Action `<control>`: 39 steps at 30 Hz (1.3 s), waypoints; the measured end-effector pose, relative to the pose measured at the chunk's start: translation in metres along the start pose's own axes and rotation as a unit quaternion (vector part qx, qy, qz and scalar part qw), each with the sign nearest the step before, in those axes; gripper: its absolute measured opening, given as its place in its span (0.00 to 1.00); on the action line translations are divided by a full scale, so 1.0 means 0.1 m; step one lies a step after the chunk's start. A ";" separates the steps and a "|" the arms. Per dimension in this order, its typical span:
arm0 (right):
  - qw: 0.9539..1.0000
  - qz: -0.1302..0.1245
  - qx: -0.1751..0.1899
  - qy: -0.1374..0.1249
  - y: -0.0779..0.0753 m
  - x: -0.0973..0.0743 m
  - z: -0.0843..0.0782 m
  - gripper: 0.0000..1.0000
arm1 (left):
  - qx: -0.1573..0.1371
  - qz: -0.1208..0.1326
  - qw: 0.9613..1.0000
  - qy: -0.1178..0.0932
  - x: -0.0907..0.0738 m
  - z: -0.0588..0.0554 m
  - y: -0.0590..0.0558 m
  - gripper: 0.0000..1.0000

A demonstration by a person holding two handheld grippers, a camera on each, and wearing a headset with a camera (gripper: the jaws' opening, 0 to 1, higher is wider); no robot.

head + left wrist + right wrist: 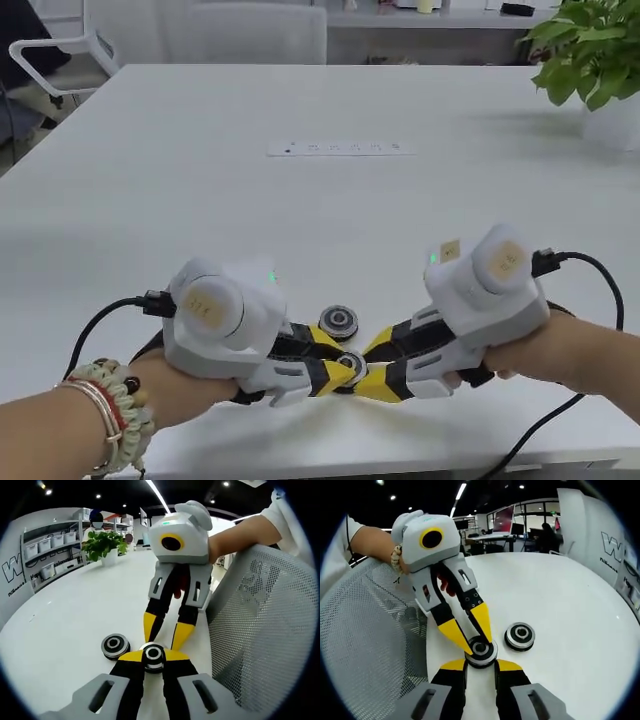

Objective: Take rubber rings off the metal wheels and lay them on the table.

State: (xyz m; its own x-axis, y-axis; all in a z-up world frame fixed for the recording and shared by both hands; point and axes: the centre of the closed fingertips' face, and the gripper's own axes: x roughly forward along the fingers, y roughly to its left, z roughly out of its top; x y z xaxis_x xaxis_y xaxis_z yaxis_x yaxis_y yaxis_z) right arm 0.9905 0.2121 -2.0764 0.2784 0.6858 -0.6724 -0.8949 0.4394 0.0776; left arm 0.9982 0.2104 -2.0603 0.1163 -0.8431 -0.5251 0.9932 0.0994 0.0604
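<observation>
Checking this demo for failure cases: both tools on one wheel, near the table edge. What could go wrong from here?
1. The left tool and right tool pinch the same wheel; pulling apart may yank it out of one grip instead of peeling anything off.
2. It sits close to the table edge; a slipped wheel could drop toward the mesh chair.
3. The loose wheel lies close by and may get knocked.

Matt, smooth white on the bench (300,220). Shiny metal at the hub of the gripped wheel (481,650), dull black rubber round it; same on the free wheel (520,636). Smooth, faintly glossy white plastic on the left gripper (335,362) and right gripper (368,362), jaws yellow and black plastic. Open grey mesh on the chair back (260,625).
</observation>
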 end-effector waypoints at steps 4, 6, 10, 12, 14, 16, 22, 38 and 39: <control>1.000 0.000 -0.007 0.004 0.00 -0.01 -0.01 0.17 | 0.003 0.000 1.000 -0.003 0.00 0.00 0.00 0.08; 1.000 0.000 -0.006 0.004 0.00 -0.02 -0.02 0.15 | 0.002 -0.001 1.000 -0.007 0.00 0.00 0.00 0.08; 1.000 0.003 0.005 0.004 0.00 -0.03 -0.03 0.13 | -0.001 0.000 1.000 -0.010 -0.01 0.01 0.00 0.08; 1.000 0.003 0.006 0.005 0.00 -0.04 -0.04 0.11 | 0.000 0.001 1.000 -0.010 -0.01 0.01 0.00 0.08; 1.000 -0.001 0.006 0.017 -0.01 -0.05 -0.08 0.02 | 0.001 0.001 1.000 -0.010 -0.01 0.01 0.00 0.08; 1.000 -0.004 0.005 0.016 -0.03 -0.04 -0.08 0.00 | 0.000 0.001 1.000 -0.010 -0.01 0.01 0.00 0.08; 0.999 -0.014 -0.012 0.026 -0.05 -0.02 -0.06 0.00 | 0.000 0.003 1.000 -0.011 -0.01 0.01 0.00 0.08; 0.944 -0.022 0.329 0.000 -0.13 -0.02 -0.08 0.00 | 0.000 0.006 1.000 -0.013 -0.01 0.01 0.01 0.08; 0.950 -0.022 0.312 -0.002 -0.12 -0.03 -0.07 0.00 | 0.001 0.006 1.000 -0.013 -0.01 0.01 0.01 0.08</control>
State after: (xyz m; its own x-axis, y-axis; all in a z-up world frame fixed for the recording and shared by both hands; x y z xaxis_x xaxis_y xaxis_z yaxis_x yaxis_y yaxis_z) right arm 0.9979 0.2008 -2.0810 0.3129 0.6607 -0.6823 -0.5025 0.7248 0.4714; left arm 0.9988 0.2103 -2.0586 0.1275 -0.8558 -0.5014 0.9918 0.1075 0.0686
